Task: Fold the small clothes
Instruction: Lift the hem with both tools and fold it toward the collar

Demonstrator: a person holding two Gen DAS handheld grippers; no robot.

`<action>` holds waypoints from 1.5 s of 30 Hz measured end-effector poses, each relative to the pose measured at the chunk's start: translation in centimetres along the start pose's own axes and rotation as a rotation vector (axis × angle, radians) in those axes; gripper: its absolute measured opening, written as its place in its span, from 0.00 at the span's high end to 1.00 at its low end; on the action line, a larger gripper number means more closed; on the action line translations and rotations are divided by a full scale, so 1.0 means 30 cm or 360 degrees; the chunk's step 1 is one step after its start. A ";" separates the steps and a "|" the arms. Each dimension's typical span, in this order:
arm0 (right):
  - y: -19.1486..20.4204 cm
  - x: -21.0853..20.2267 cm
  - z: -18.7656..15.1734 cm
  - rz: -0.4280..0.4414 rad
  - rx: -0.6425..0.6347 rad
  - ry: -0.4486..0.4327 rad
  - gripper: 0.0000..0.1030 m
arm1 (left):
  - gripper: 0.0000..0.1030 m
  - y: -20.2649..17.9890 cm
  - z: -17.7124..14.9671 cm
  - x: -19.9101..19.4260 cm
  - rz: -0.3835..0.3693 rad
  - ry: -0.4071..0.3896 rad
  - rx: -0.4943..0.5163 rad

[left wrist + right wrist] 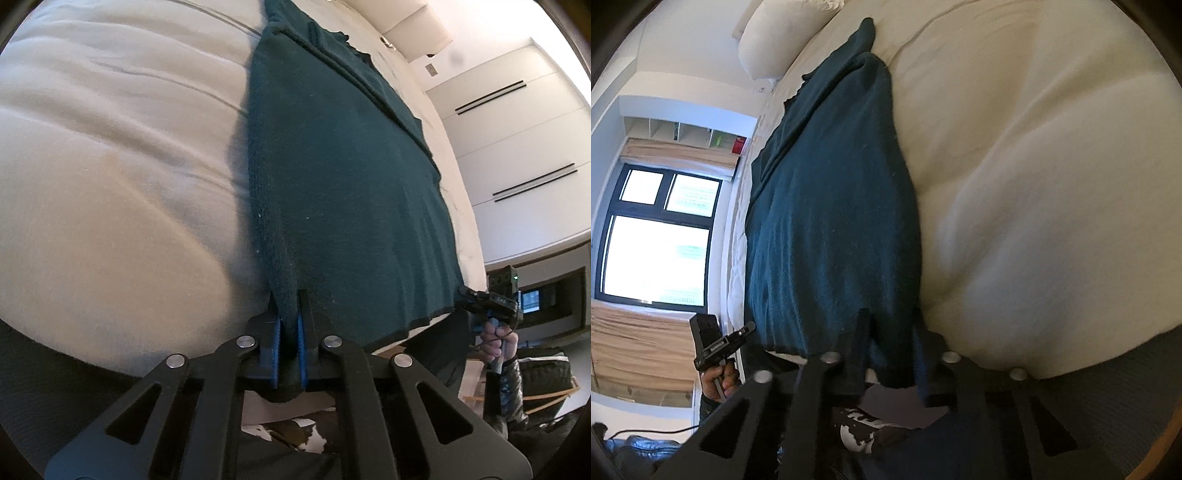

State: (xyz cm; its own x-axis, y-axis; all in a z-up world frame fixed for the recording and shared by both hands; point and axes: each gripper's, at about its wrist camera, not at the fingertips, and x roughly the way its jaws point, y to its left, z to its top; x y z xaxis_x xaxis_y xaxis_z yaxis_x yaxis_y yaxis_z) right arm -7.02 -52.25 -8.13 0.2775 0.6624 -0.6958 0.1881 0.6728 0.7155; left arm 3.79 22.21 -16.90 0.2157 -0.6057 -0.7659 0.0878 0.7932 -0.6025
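Note:
A dark teal knit garment lies stretched lengthwise on a cream bed cover. My left gripper is shut on one near corner of its hem, the cloth pinched between the blue pads. My right gripper is shut on the other near corner of the garment, which hangs between its fingers. The right gripper also shows in the left wrist view, at the garment's right corner. The left gripper shows in the right wrist view, held in a hand. The hem is lifted a little at the bed's near edge.
A pillow lies at the bed's far end. White wardrobe doors stand to one side, a window to the other. The bed's dark side panel and a patterned floor are below.

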 end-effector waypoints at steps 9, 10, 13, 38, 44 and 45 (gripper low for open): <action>0.113 -0.026 0.049 0.0126 -0.0138 -0.0066 0.91 | 0.95 -0.031 0.022 -0.054 -0.0224 -0.0076 -0.0042; 0.121 -0.029 0.058 0.0147 -0.0142 -0.0078 0.91 | 0.95 -0.037 0.034 -0.069 -0.0275 -0.0106 -0.0051; 0.140 -0.045 0.106 0.0257 -0.0119 -0.0146 0.91 | 0.95 -0.041 0.072 -0.107 -0.0414 -0.0191 -0.0099; 0.228 0.131 0.856 0.0375 0.0219 -0.0547 0.91 | 0.95 0.020 0.859 -0.008 -0.0794 -0.0465 -0.0573; 0.229 0.205 0.996 0.0287 0.0212 -0.0536 0.91 | 0.95 0.050 1.049 0.093 -0.0764 -0.0470 -0.0652; 0.223 0.217 1.016 0.0286 0.0224 -0.0534 0.91 | 0.95 0.054 1.078 0.107 -0.0763 -0.0474 -0.0657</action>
State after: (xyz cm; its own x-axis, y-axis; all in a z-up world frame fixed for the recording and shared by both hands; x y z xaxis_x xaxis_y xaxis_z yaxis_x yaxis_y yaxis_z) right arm 24.77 -53.49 -5.99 0.6056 0.6053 -0.5166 0.2293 0.4889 0.8416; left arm 36.07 23.57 -13.09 0.5079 -0.7931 -0.3360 -0.1245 0.3184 -0.9397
